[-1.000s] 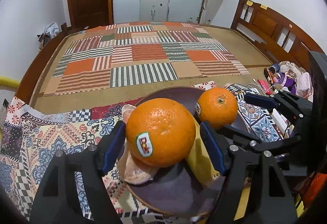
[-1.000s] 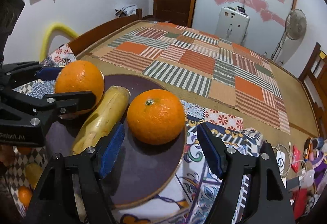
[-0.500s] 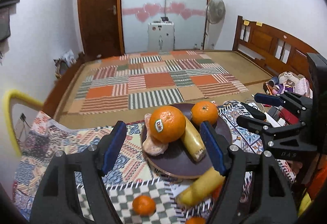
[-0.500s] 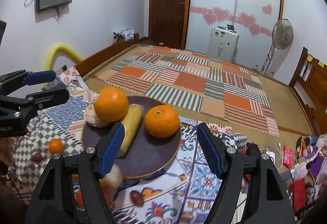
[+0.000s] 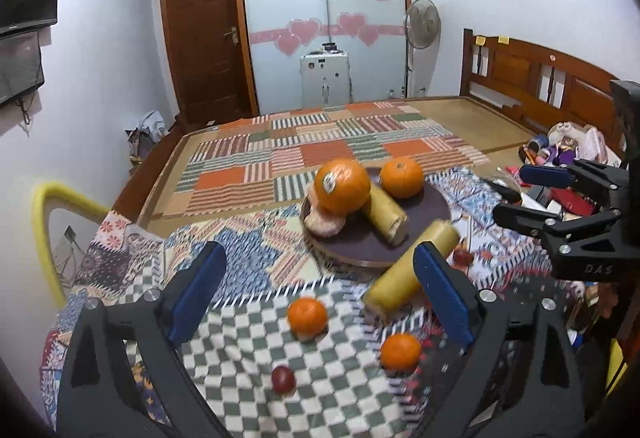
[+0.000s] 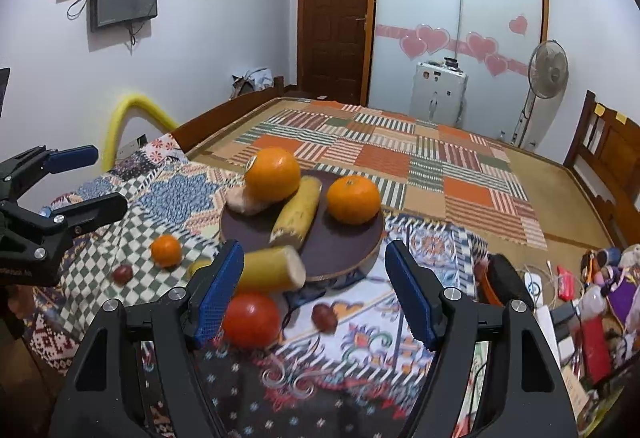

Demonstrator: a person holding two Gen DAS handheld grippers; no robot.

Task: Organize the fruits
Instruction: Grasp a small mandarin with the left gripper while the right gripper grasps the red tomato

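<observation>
Both grippers free, above the near end of the patterned cloth (image 5: 248, 262) on the bed.

Edges and room:
- Dark round plate (image 5: 434, 206) sits on the cloth near its far edge; beyond it the striped patchwork mat (image 5: 320, 150) lies bare up to the door.
- Left side: wooden bed rail (image 6: 224, 116) and a yellow padded bar (image 5: 52, 230) close off the cloth.
- Right side: clutter of small items (image 6: 592, 290) just past the cloth edge; wooden headboard (image 5: 540, 78) behind it.
- Checked part of the cloth in front of the plate carries only loose fruit, with gaps between pieces.

Fruit:
- On plate: large stickered orange (image 5: 342, 186) resting on a peeled citrus (image 5: 324, 224), a banana piece (image 5: 386, 216) touching it, a second orange (image 5: 401, 176) at the far right of the plate.
- Off plate: second banana piece (image 5: 412, 270) leaning against the plate's near rim; two mandarins (image 5: 307, 316) (image 5: 400, 351); a small dark red fruit (image 5: 283, 379); a red tomato-like fruit (image 6: 250, 320); another small dark red fruit (image 6: 324, 317).

Grippers:
- Left gripper (image 5: 316, 294): jaws opening, nothing gripped; nearer mandarin lies on the cloth below the gap, second banana piece just beside the right finger.
- Right gripper (image 6: 314, 290): jaws apart, holding nothing; plate's near rim and the second banana piece's cut end lie ahead between the fingers, red fruit by the left finger.
</observation>
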